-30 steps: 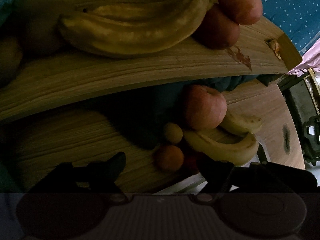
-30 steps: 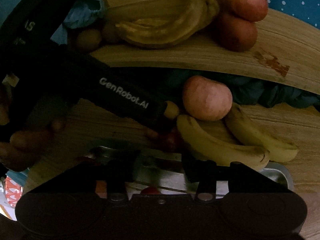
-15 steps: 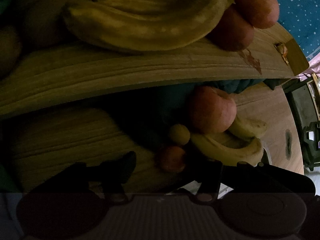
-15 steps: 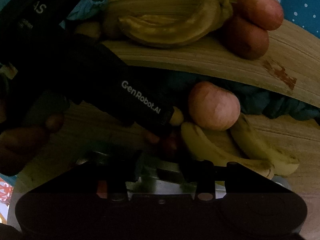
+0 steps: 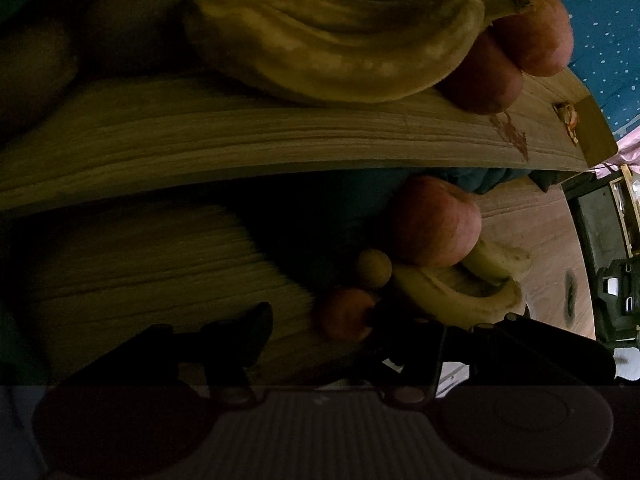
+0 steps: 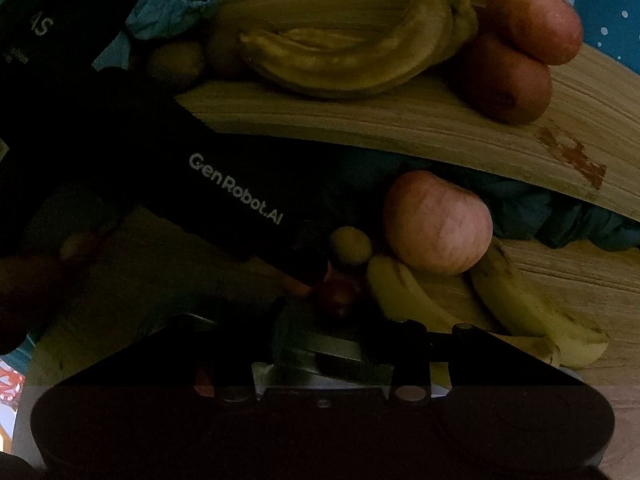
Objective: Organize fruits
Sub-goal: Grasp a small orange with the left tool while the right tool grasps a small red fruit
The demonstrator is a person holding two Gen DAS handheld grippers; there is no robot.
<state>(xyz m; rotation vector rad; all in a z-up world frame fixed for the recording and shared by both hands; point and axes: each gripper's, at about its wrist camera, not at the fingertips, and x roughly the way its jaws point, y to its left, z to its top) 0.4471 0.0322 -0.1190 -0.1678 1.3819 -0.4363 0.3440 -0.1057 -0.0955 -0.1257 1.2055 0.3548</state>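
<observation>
On the lower wooden shelf point(image 5: 160, 280) lie a pink apple point(image 5: 436, 220), a small yellow-green fruit point(image 5: 374, 268), a small orange-red fruit point(image 5: 344, 314) and two bananas point(image 5: 452, 300). My left gripper point(image 5: 324, 320) is open, its fingers on either side of the small orange-red fruit; the right finger touches it. In the right wrist view the left gripper's black body point(image 6: 232, 188) reaches in from the left to that fruit point(image 6: 338, 294). My right gripper point(image 6: 320, 340) is open and holds nothing, low over a metal tray point(image 6: 312, 360).
The upper shelf point(image 5: 280, 140) holds a banana bunch point(image 5: 340, 52) and two red apples point(image 5: 532, 32); brown fruits point(image 6: 176, 60) sit at its left. Dark blue cloth point(image 6: 580, 216) lies behind the lower shelf. A hand point(image 6: 36, 280) holds the left gripper.
Both grippers have moved forward towards the lower shelf. The left gripper's fingers have narrowed around the small orange-red fruit.
</observation>
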